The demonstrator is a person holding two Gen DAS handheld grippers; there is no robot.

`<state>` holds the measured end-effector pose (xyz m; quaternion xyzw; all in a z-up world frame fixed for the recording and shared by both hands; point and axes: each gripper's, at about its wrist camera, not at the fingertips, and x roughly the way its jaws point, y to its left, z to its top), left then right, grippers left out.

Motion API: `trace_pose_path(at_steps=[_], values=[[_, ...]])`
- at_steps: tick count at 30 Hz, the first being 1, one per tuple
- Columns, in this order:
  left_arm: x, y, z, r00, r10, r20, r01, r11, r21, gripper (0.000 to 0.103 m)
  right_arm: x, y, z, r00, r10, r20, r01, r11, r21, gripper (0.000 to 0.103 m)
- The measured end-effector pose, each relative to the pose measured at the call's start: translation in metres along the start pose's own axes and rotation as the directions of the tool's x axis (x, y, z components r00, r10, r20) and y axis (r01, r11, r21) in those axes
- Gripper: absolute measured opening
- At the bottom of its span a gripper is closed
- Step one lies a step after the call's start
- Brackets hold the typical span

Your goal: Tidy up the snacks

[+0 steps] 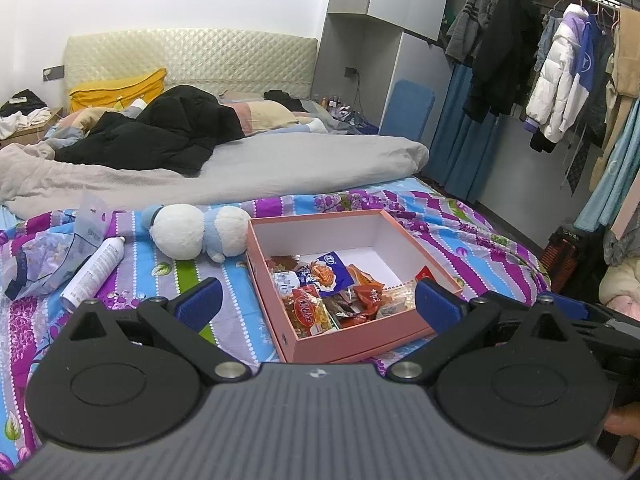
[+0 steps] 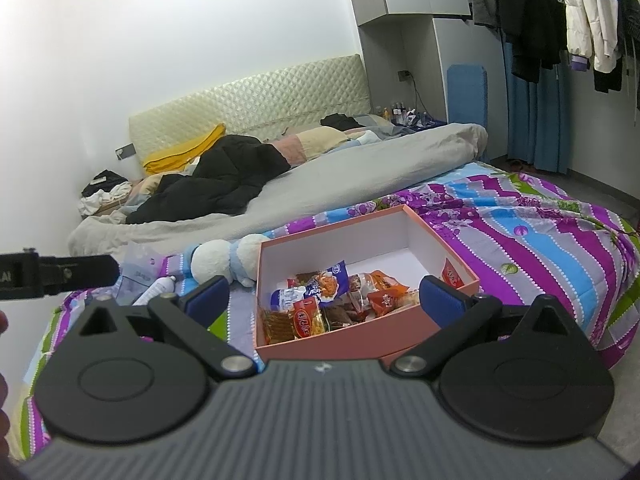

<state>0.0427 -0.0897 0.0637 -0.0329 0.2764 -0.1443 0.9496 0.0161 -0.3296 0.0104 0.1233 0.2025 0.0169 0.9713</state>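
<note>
On the striped floral bedspread (image 1: 460,216) sits the pink box (image 1: 360,340), its lid off, and I take it as my reference. Inside the box, a heap of snack packets (image 1: 324,292) fills the near half; the far half shows bare white floor. One blue-and-white packet (image 1: 334,270) lies on top of the heap, and an orange packet (image 2: 306,318) rests against the near wall. A red packet (image 2: 450,274) leans on the box's right wall. My left gripper (image 1: 318,302) hovers before the near wall, its blue-padded fingers spread wide, holding nothing. My right gripper (image 2: 324,300) hangs likewise at the near edge, fingers wide apart and empty. Just left of the box lies a white-and-blue plush toy (image 1: 200,232), touching or nearly touching its wall; I cannot tell which. Farther left lie a white spray can (image 1: 94,270) on its side and a crumpled plastic bag (image 1: 44,256). Beyond the box lies a rolled grey quilt (image 1: 280,164).
</note>
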Motion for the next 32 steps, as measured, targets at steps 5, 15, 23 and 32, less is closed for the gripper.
trace_pose_path(at_steps=[5,15,23,32], values=[[-0.0013,0.0013,0.0002,1.0,0.002,0.002,-0.002,1.0,0.001,0.103,0.0,0.0004,0.0001,1.0,0.003,0.0,-0.003,1.0,0.001,0.103],[-0.0019,0.0013,0.0,1.0,0.0,0.002,0.0,1.0,0.002,0.103,-0.0022,0.0022,0.0013,1.0,-0.001,0.009,0.001,1.0,0.003,0.103],[-0.0046,0.0,-0.0003,1.0,0.003,0.009,-0.003,1.0,0.005,0.103,-0.0023,0.0038,0.0024,1.0,0.006,0.008,-0.006,1.0,0.004,0.103],[-0.0071,-0.0005,0.0001,1.0,-0.005,0.006,0.005,1.0,0.012,0.103,-0.0012,0.0041,0.0032,1.0,0.009,0.008,-0.009,1.0,0.003,0.103]])
